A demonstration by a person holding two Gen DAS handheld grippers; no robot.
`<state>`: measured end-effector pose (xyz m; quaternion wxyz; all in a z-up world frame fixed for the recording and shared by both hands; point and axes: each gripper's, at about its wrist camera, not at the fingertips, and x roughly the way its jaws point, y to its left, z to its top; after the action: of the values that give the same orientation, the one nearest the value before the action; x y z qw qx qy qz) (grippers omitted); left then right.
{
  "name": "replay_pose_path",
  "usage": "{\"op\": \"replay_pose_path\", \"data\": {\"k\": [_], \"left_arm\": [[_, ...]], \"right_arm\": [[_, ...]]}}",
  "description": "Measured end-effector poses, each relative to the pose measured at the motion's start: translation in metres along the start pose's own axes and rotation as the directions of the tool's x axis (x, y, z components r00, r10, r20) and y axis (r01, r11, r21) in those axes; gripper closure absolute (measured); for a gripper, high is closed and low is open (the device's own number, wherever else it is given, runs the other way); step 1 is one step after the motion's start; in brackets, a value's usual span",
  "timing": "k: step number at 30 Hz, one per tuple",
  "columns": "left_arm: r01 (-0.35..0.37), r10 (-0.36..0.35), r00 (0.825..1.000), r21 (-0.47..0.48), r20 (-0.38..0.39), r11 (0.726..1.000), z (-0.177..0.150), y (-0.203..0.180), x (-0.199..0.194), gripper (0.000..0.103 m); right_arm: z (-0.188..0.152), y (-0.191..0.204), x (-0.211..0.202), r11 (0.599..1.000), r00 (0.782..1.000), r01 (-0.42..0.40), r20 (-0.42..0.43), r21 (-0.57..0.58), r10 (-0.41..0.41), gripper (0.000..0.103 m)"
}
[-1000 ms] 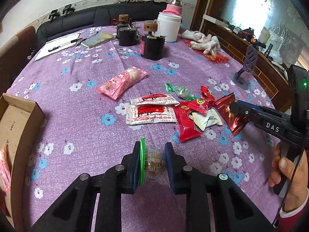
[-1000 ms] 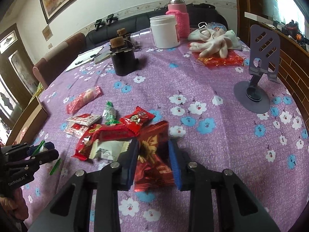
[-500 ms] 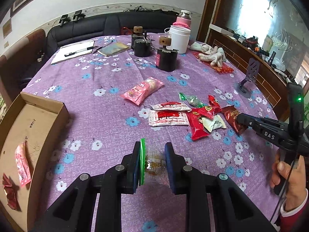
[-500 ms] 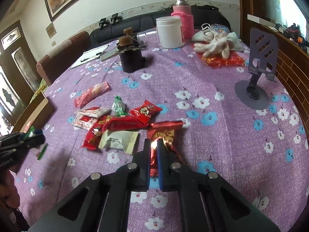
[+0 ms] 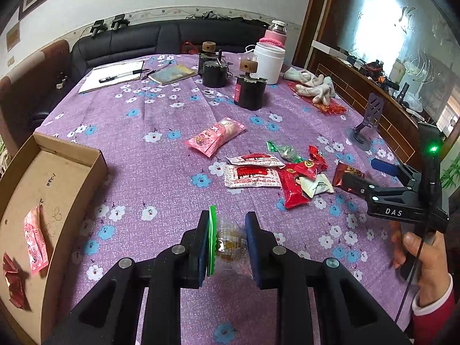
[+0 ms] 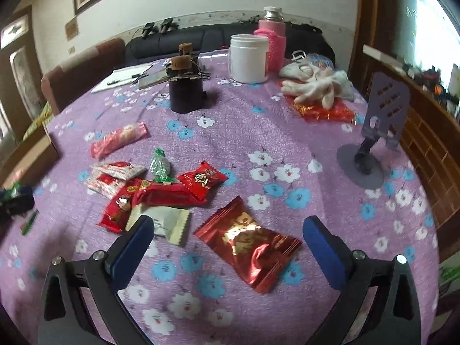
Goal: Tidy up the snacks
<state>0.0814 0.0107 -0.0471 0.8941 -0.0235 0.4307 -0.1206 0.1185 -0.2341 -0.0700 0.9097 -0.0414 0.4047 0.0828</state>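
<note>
1. Left gripper: clamped on a clear candy with a green crimped edge, at lower centre of the left wrist view, above the desk. The candy appears light; its clear film likely slips, so hold it across the body, not by the edge.
2. Right gripper: fingers wide apart and empty, straddling the foil pack that lies flat on the desk at lower centre of the right wrist view.
3. Foil pack: judged light, crinkly and slick. Take it across the middle; a grip on the crimped end may slide off.
4. Pile: red, white and green packets overlap at centre right of the left wrist view. Lift the top ones first.
5. Box: at the left edge, already containing a pink packet and a red wrapper.
</note>
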Motion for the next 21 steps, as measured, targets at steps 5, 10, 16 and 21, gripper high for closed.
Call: {"op": "replay_pose_path", "data": {"k": [5, 10, 16, 21], "left_arm": [[0.01, -0.01, 1.0, -0.006, -0.005, 1.0, -0.001, 0.0, 0.002, 0.079], [0.013, -0.013, 1.0, -0.006, -0.013, 1.0, -0.003, -0.001, 0.003, 0.079], [0.009, -0.009, 1.0, -0.009, -0.008, 1.0, -0.004, 0.001, -0.001, 0.079], [-0.005, 0.005, 1.0, -0.007, 0.0, 1.0, -0.006, 0.005, -0.006, 0.079]], "right_arm": [[-0.002, -0.006, 0.013, 0.997, 0.998, 0.026, -0.057, -0.068, -0.03, 0.0], [-0.011, -0.006, 0.027, 0.996, 0.992, -0.035, -0.126, -0.082, 0.025, 0.029], [-0.007, -0.002, 0.022, 0.996, 0.988, -0.066, -0.144, -0.061, 0.057, 0.056], [-0.01, -0.006, 0.012, 0.996, 0.989, -0.092, -0.117, -0.009, 0.09, 0.062]]}}
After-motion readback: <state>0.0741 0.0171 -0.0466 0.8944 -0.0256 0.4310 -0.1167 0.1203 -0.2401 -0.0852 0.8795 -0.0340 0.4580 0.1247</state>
